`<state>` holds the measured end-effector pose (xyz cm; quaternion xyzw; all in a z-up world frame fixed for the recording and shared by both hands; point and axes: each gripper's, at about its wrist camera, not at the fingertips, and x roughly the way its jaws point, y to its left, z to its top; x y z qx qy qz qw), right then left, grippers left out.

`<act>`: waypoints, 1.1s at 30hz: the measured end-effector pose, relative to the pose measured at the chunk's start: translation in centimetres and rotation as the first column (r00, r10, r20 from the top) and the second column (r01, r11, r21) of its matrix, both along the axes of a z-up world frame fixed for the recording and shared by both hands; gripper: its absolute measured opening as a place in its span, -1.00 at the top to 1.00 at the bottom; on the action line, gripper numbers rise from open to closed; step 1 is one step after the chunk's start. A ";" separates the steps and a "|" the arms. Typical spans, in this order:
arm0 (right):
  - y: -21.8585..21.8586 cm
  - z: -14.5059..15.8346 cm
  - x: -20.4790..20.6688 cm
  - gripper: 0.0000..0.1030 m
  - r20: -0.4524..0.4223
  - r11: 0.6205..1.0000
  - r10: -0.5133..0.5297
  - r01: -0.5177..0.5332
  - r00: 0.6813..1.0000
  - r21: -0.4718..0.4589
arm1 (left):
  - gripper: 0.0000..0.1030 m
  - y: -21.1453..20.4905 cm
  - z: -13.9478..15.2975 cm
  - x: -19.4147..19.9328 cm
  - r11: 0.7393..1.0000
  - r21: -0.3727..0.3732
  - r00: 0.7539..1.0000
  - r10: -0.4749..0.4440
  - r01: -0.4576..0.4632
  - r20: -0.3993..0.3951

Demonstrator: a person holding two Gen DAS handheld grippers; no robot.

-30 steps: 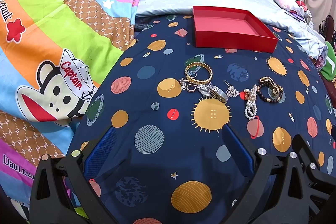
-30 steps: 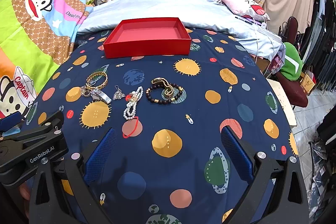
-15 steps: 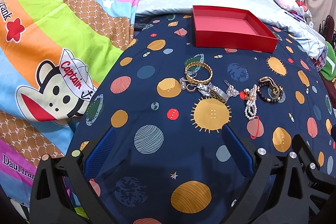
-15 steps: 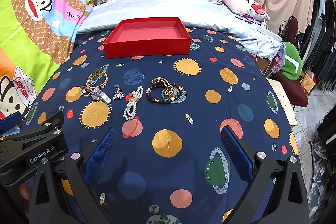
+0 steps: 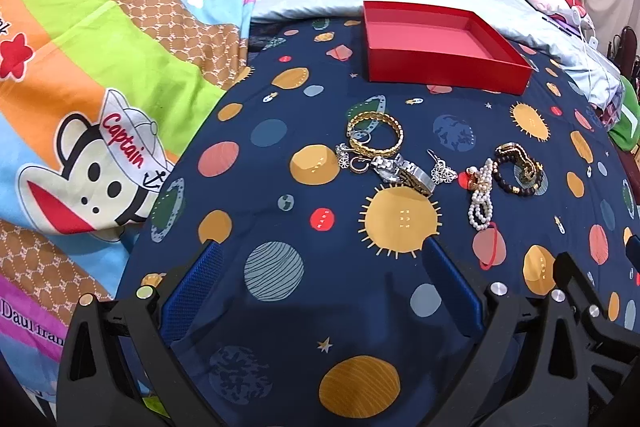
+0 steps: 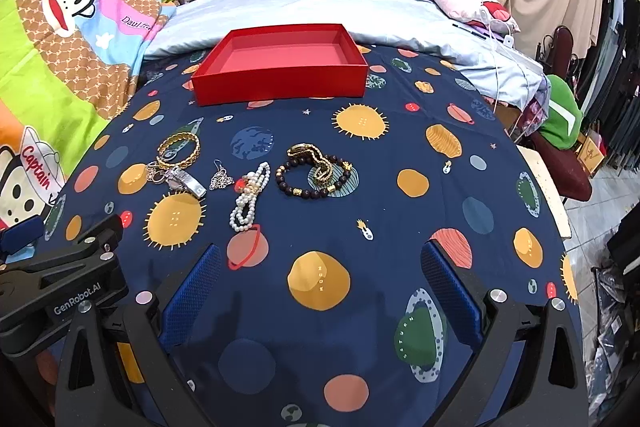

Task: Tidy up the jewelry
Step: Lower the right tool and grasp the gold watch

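My left hand-held gripper (image 5: pixel 318 259) is released, its two blue fingers (image 5: pixel 192 287) spread wide with nothing between them, and it hovers above the near part of the tabletop (image 5: pixel 280 327), which is covered with a dark blue cloth with planets and suns. My right hand-held gripper (image 6: pixel 318 263) is also released and grasps nothing; its blue fingers (image 6: pixel 448 291) stand far apart over the same cloth. In the right wrist view I see the black body of my left hand-held gripper at the lower left edge.

Farther out, the jewelry lies in a loose row across the middle of the tabletop. At the left is a gold bangle (image 5: pixel 375 133), and just in front of it a silver watch (image 5: pixel 404 173) with some small silver rings and charms touching it. Beside the watch, to the right, lies a small silver earring (image 5: pixel 442 171). Next comes a white pearl bracelet (image 5: pixel 482 193), folded into a long shape. At the right end is a dark bead bracelet (image 5: pixel 520 183), and a gold chain bracelet (image 5: pixel 516 157) lies partly on top of it.

Behind the jewelry, well apart from it, the red box (image 5: pixel 440 47) stands open on the far part of the tabletop, and I see only its red bottom inside. Beyond the box there is a light blue blanket (image 6: pixel 312 7), and to the left a colourful cartoon monkey sheet (image 5: pixel 100 67).
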<state>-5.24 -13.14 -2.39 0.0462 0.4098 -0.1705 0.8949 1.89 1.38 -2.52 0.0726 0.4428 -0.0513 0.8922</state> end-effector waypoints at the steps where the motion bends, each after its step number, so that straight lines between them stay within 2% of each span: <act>1: -0.2 0.0 0.2 -0.90 -0.002 1.000 0.001 -0.001 1.000 0.002 | -0.89 0.0 0.0 0.2 1.000 -0.007 1.000 -0.002 0.002 -0.003; 28: -3.4 -2.3 4.5 -0.89 -0.047 0.999 0.010 -0.008 0.999 0.047 | -0.90 -0.6 -2.5 5.3 1.000 0.006 0.997 0.031 -0.030 -0.075; 33: -4.5 -2.5 5.7 -0.73 -0.039 0.998 0.011 -0.008 0.999 0.070 | -0.90 -0.8 -2.8 6.1 0.999 0.005 0.997 0.033 -0.033 -0.074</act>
